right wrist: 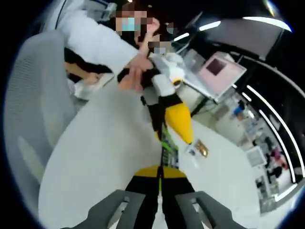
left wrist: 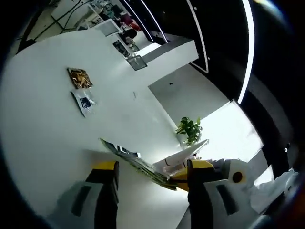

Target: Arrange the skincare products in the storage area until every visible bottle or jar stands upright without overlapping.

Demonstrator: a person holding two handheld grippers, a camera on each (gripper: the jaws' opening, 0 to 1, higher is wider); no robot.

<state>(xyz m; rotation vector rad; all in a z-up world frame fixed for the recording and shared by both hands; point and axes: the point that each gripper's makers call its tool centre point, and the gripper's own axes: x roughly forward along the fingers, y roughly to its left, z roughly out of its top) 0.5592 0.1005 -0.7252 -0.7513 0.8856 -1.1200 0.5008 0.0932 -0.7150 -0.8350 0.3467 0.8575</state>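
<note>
A thin flat green-and-black sachet (left wrist: 138, 164) hangs above the white table (left wrist: 43, 124), slanting across the gap between my left gripper's jaws. My left gripper (left wrist: 152, 168) is open, its yellow-tipped jaws wide apart on either side of the sachet. In the right gripper view the sachet (right wrist: 164, 145) shows edge-on, and my right gripper (right wrist: 160, 174) is shut on its near end. The left gripper (right wrist: 178, 119), yellow and black, reaches in from above in a person's hand (right wrist: 136, 71). Two small packets (left wrist: 79, 78) (left wrist: 85, 102) lie flat on the table farther off, the same packets (right wrist: 202, 148) (right wrist: 192, 152) beyond the sachet.
A potted green plant (left wrist: 189, 129) stands past the table edge. A person in a white coat (right wrist: 95, 40) sits close behind the table, beside a grey chair (right wrist: 35, 95). A monitor (right wrist: 220, 71) and shelves of goods are in the background.
</note>
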